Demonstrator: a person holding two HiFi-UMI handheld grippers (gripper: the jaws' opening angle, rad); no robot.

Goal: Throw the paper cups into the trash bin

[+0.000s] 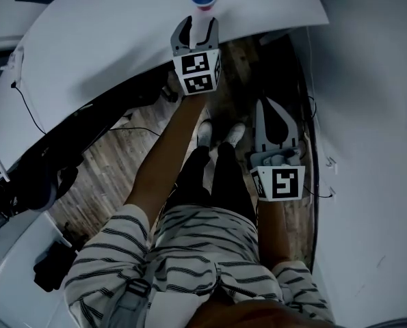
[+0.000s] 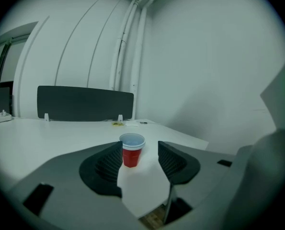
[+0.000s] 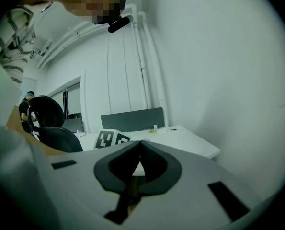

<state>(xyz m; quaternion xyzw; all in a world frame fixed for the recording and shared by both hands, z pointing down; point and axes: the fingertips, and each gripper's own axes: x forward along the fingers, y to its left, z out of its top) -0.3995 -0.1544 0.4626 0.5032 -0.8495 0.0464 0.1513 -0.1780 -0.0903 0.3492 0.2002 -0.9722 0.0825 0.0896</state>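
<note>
One cup (image 2: 132, 150) on table (image 1: 107, 39); L gripper (image 1: 198, 29) jaws apart, tips just short of cup. Advance till cup sits btwn pads (image 2: 108, 164), clamp lightly. R gripper (image 3: 138, 150) jaws together.

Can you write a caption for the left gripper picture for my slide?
Open left gripper aimed at a red paper cup standing on the white table.

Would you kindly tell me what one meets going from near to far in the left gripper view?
left hand-held gripper, open → cup → yellow item → partition → pipes
</note>
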